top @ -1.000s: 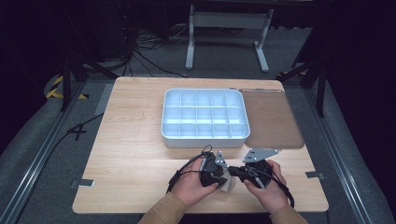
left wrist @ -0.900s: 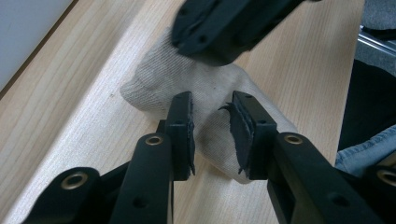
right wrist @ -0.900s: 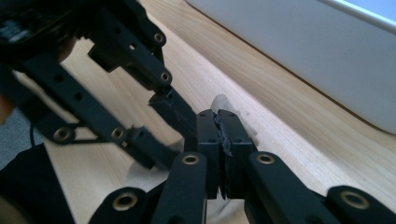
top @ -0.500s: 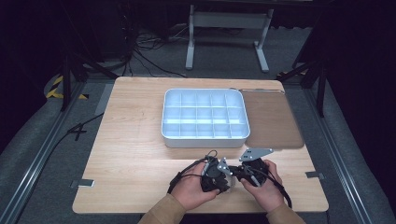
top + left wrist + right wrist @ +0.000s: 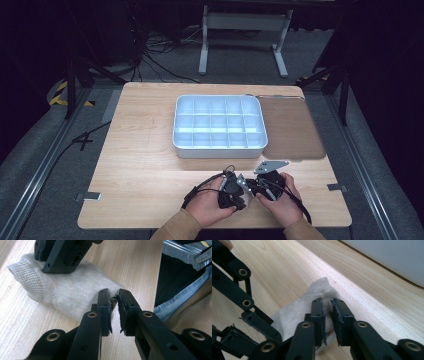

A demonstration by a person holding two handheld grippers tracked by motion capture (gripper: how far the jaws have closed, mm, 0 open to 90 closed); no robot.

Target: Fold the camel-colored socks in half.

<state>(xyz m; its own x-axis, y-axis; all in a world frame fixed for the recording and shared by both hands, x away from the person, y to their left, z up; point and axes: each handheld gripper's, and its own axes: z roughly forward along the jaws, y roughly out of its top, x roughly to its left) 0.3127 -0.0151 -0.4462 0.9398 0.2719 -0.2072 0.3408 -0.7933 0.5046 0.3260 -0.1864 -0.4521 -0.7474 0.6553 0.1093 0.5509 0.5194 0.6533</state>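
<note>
A pale knitted sock [image 5: 62, 290] lies folded on the wooden table [image 5: 145, 165] near its front edge, and both hands hold grippers over it. My left gripper [image 5: 114, 296] has just been closing, and its tips pinch a fold at the sock's end. My right gripper [image 5: 327, 302] has just been opening; its jaws stand slightly apart with the sock [image 5: 294, 311] between and under them. The right gripper's jaw [image 5: 62, 255] rests on the far end of the sock. From above, the left gripper [image 5: 239, 195] and the right gripper [image 5: 256, 191] meet tip to tip, hiding most of the sock [image 5: 243, 203].
A white tray [image 5: 220, 150] divided into several compartments stands at mid-table, just beyond the hands. A brown mat [image 5: 292, 127] lies to its right. The person's sleeves and lap are at the front edge [image 5: 190, 297]. Open wood stretches to the left.
Both hands keep their place at the front edge. The pale sock shows less between the two grippers than a second ago.
</note>
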